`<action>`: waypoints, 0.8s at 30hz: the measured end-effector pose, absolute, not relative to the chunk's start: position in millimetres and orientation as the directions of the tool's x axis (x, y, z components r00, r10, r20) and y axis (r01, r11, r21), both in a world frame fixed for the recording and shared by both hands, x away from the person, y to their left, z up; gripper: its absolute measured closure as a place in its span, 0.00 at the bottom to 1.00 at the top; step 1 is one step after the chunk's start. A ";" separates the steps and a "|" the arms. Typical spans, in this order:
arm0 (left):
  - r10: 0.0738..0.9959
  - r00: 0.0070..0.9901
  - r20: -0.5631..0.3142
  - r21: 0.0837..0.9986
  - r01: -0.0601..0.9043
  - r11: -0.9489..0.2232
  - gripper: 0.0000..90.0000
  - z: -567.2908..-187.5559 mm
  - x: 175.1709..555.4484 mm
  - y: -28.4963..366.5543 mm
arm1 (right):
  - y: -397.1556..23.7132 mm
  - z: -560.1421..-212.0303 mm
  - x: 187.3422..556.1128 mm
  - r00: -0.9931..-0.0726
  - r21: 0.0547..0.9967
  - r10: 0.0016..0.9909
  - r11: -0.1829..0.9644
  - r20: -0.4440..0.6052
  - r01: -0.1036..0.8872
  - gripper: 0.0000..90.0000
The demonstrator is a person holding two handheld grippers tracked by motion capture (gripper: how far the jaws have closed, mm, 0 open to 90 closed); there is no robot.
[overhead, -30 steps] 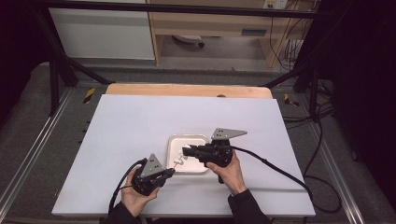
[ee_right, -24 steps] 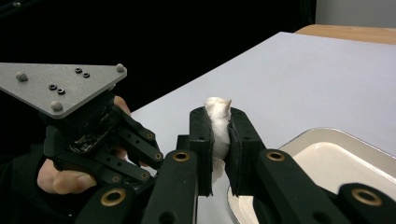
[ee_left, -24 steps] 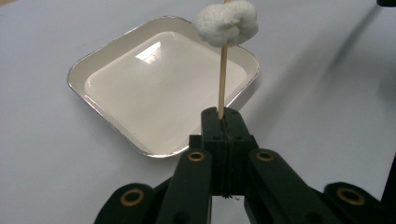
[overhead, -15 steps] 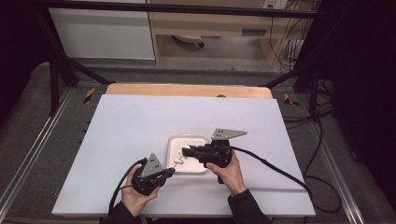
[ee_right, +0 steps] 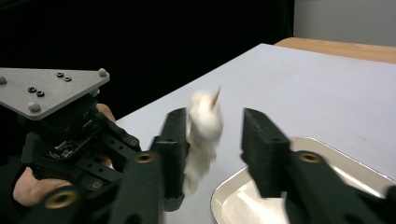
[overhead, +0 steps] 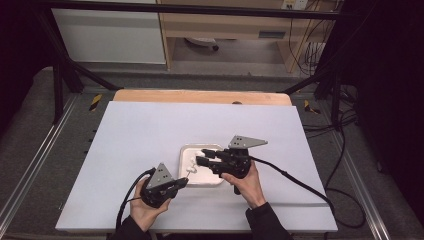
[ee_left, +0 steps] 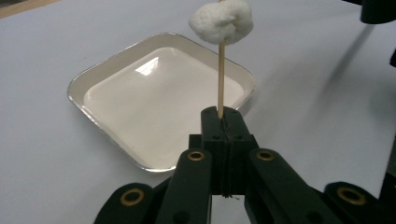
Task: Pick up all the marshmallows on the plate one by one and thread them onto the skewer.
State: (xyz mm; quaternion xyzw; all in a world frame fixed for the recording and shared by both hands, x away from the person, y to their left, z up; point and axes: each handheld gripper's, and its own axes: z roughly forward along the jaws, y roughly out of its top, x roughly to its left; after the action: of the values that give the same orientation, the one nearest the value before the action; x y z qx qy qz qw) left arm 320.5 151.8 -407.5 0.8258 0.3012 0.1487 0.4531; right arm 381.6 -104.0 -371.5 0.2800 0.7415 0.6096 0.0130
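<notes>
High view: white table (overhead: pixel 150 135) with a shallow white tray (overhead: pixel 192 150) near its front middle. Left gripper (overhead: pixel 184 181), held in the person's left hand (overhead: pixel 145 212), sits just off the tray's front-left corner and points toward it. A thin wooden skewer (overhead: pixel 188 174) rises from its tip, with a small white lump (overhead: pixel 194 170) on it at the tray's near edge. Right gripper (overhead: pixel 200 156), held in the right hand (overhead: pixel 248 186), lies over the tray's right half and points left across it; its grey three-cornered plate (overhead: pixel 247 141) faces up.

Left gripper view: jaws pressed fully together, clamping the skewer (ee_left: pixel 220 79) by its lower end. The stick stands upright out of the jaw tips. A white doughy ball, marshmallow-like (ee_left: pixel 222 21), is speared near the top. The silver-rimmed tray (ee_left: pixel 93 79) lies behind and to the left, on the table.

Right gripper view: jaws have just been opening and stand parted. The white lump (ee_right: pixel 204 121) is between them, blurred, close against the left pad (ee_right: pixel 176 135) and apart from the right one; whether it touches the left pad I cannot tell. The skewer tip (ee_right: pixel 216 95) pokes out above the lump. Tray corner (ee_right: pixel 224 196) lies below; left gripper's plate (ee_right: pixel 46 91) and hand show at the left.
</notes>
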 end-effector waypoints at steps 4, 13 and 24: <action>0.647 0.761 -0.035 0.839 0.374 -0.394 0.99 -408.3 323.1 156.0 | -104.4 -372.8 381.5 -0.843 0.917 0.457 0.129 0.284 0.379 0.48; 0.665 0.745 -0.053 0.837 0.396 -0.377 0.99 -408.4 326.5 162.0 | -113.3 -372.9 380.8 -0.829 0.916 0.528 0.214 0.184 0.340 0.18; 0.682 0.728 -0.069 0.838 0.413 -0.356 0.99 -404.9 329.5 169.5 | -150.1 -402.9 381.6 -0.778 0.833 0.621 0.378 0.096 0.405 0.04</action>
State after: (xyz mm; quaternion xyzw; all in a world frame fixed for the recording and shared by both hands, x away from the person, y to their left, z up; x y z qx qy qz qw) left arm 329.5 169.5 -404.9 0.8101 0.3377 0.1475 0.4560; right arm 381.6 -150.1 -402.9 0.3120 0.8217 0.4625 0.1169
